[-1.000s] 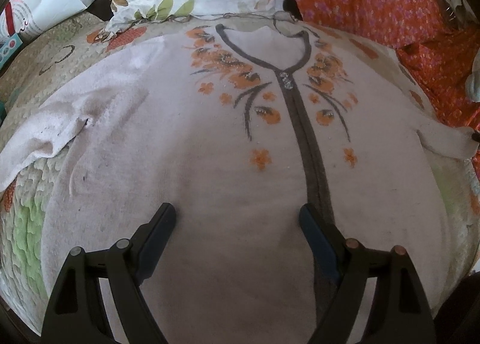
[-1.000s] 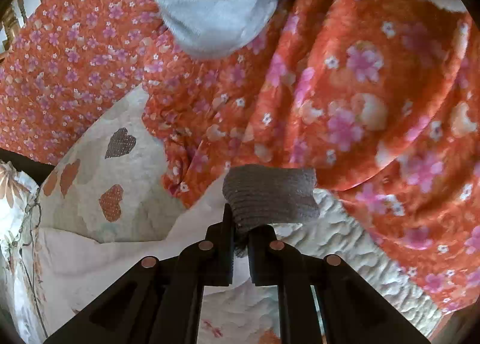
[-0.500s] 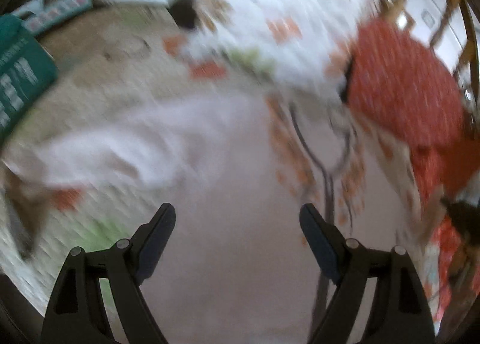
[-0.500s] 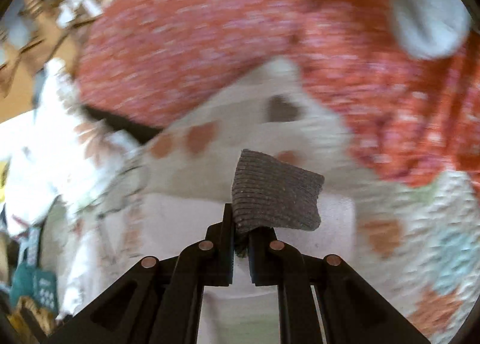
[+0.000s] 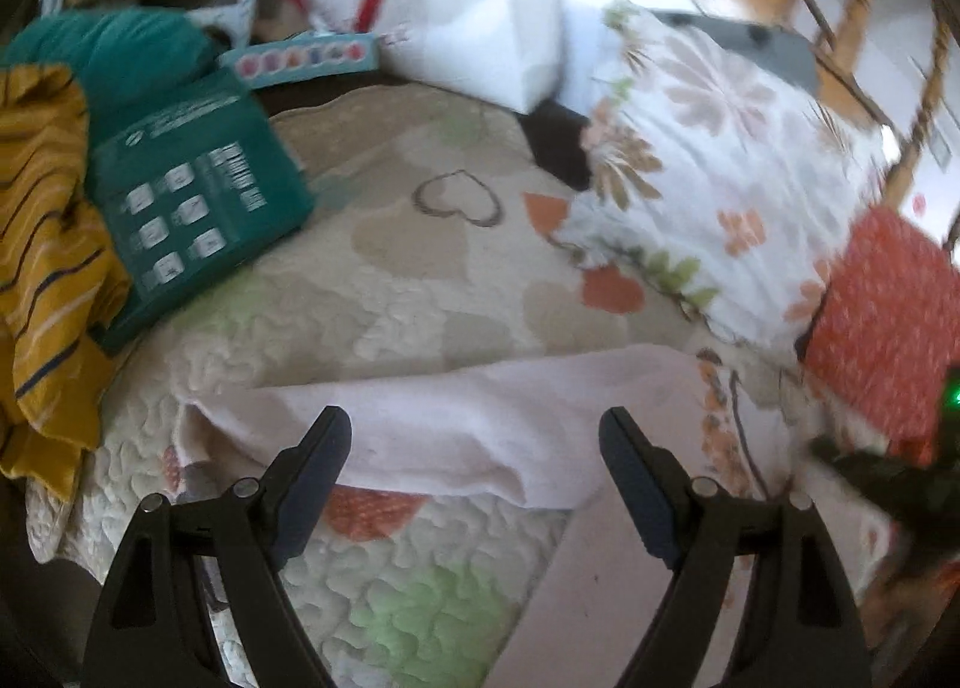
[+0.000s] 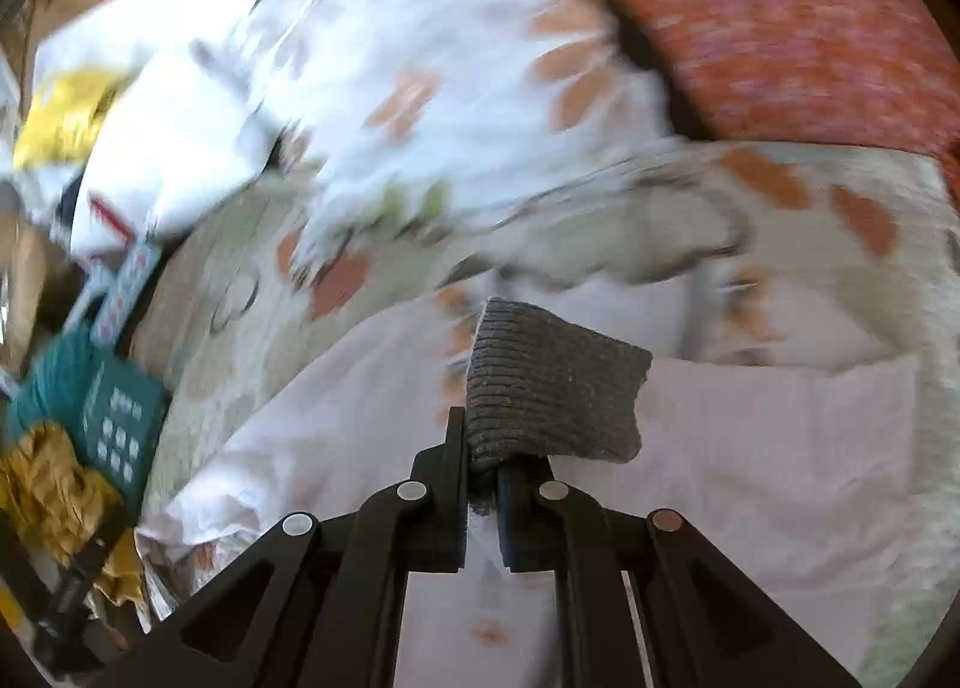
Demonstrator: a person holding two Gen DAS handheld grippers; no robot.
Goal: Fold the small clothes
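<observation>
On the quilted bed point(image 5: 420, 292), the left gripper point(image 5: 474, 448) hovers with jaws spread over the pale garment's sleeve point(image 5: 456, 424), which runs crosswise through the lower frame, while the right gripper point(image 6: 483, 466) clamps a grey ribbed cuff point(image 6: 552, 388) above the garment's body point(image 6: 780, 448).

Left wrist view: low over the quilt point(image 5: 420, 292), facing forward past its fingers toward the green box point(image 5: 198, 190) and floral pillow point(image 5: 720, 178). Right wrist view: close above the pale garment point(image 6: 780, 448), blurred. Both share the box point(image 6: 120, 424), pillow point(image 6: 432, 87) and quilt point(image 6: 240, 280).
</observation>
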